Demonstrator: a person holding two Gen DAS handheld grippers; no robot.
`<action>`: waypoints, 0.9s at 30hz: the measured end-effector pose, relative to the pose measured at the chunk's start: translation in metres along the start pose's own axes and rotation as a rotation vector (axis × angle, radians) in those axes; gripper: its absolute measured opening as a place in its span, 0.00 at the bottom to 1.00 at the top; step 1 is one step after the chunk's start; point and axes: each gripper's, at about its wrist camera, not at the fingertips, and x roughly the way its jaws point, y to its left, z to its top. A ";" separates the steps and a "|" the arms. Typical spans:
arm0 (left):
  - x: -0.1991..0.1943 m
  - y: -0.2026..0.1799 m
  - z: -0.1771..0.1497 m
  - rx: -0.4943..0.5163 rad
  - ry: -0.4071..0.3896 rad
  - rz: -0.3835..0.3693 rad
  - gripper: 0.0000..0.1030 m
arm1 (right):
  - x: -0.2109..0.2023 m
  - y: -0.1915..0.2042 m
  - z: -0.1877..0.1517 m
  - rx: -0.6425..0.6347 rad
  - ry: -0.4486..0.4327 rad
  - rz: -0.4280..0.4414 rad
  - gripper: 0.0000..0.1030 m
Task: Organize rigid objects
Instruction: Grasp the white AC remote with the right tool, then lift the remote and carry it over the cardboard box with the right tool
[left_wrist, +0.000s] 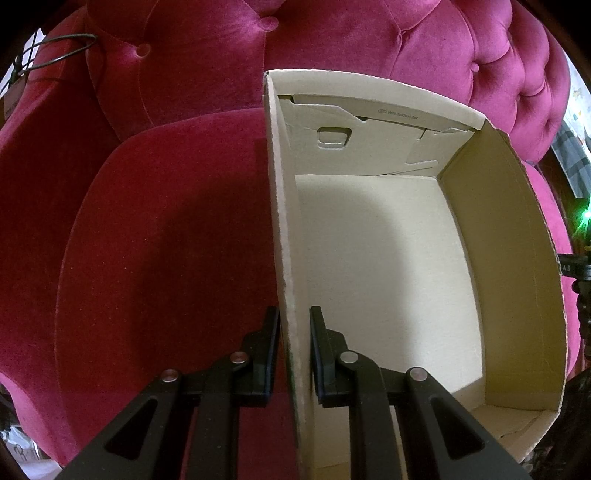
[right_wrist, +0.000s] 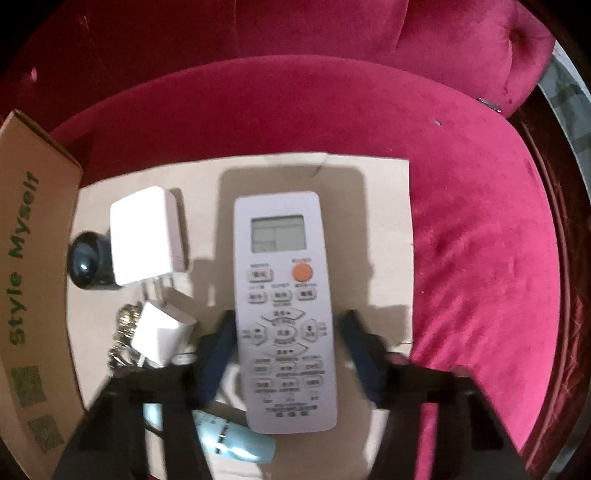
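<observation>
The open beige cardboard box (left_wrist: 388, 240) sits on the crimson velvet armchair seat (left_wrist: 166, 240), its wall pinched by the left gripper (left_wrist: 291, 332). The white rectangular plastic remote control (right_wrist: 284, 306) lies on flat cardboard between the right gripper (right_wrist: 290, 332) jaws, not yet gripped; they should close squarely across its sides.

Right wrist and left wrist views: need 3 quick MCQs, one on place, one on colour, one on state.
1. Where does the remote control lie?
A. on the flat cardboard sheet
B. inside the box
C. on bare velvet

2. What colour is the remote's round button?
A. green
B. orange
C. blue

3. What is the left gripper doing?
A. hanging open over the seat
B. shut on a charger
C. shut on the cardboard box wall

Answers:
1. A: cardboard shows all round the remote.
2. B: orange, below the display.
3. C: one finger is on each side of the wall, pinching it.
</observation>
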 end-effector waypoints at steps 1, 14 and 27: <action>0.000 0.000 0.000 0.001 0.000 0.001 0.16 | 0.000 -0.001 0.001 0.009 -0.002 -0.001 0.48; 0.001 -0.002 0.001 -0.001 0.001 0.005 0.16 | -0.021 0.002 0.006 0.042 0.001 -0.019 0.48; 0.002 0.002 0.000 -0.007 0.007 0.000 0.16 | -0.060 0.016 0.002 0.069 -0.015 -0.046 0.48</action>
